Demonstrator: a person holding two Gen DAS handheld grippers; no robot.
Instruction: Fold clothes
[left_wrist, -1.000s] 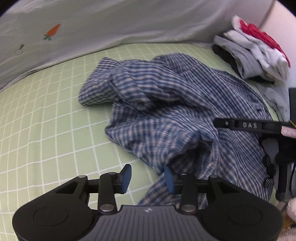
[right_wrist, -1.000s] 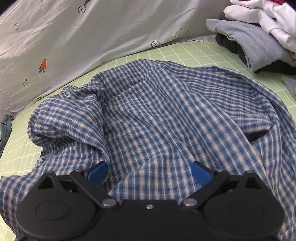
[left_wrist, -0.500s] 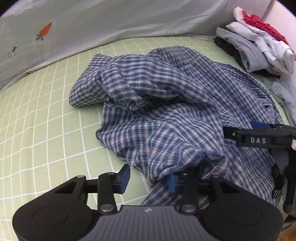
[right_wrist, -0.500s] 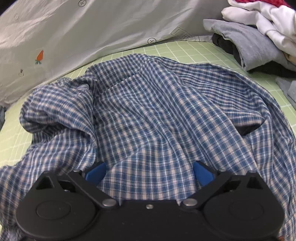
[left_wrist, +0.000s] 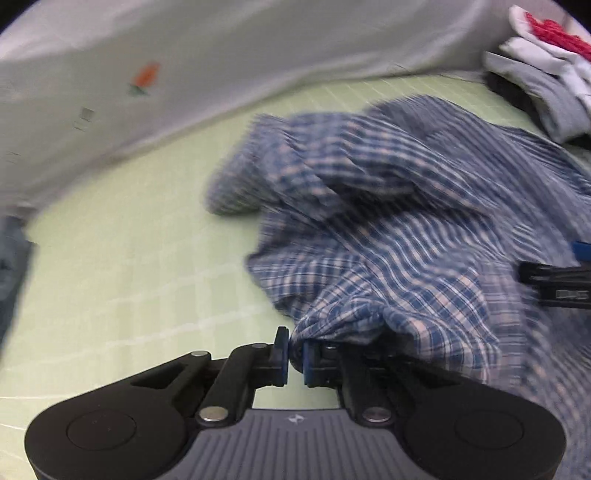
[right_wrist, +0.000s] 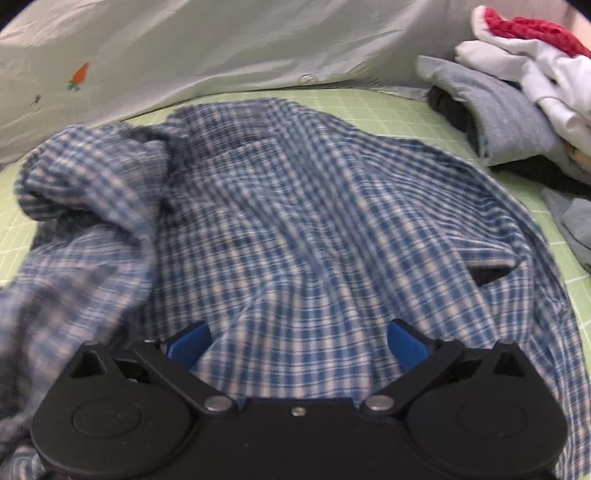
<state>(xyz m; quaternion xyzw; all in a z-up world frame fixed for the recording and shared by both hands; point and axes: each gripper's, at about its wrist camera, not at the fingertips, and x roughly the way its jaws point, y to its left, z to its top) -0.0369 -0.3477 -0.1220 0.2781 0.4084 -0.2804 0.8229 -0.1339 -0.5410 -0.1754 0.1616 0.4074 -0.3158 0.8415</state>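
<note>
Your blue-and-white checked cotton shirt (right_wrist: 295, 221) lay crumpled in the middle of the pale green grid-patterned bed sheet (left_wrist: 122, 258), w/ a grey-white printed quilt (left_wrist: 184, 55) at the far side and a pile of grey, white and red clothes (right_wrist: 517, 92) at the far right.

Your left gripper (left_wrist: 294, 354) had just been closing; its fingers stood narrow, pinched on a bunched near-left edge of the shirt, cloth visible between the pads. Your right gripper (right_wrist: 297, 343) sat w/ fingers wide, shirt cloth spread under and between them, pads not pressing on it.

Handling, as a judgement: the shirt looked light, soft and limp, so it would sag and drag instead of holding shape. A hem or corner was prob. the better hold than a mid-panel bunch; the pinch you had looked thick and could slip or pull layers together.

The left view showed the pinch and the bare sheet on the left, plus your right gripper's tip at the right edge. The right view showed the dark opening on the shirt's right side, hidden from the left.
</note>
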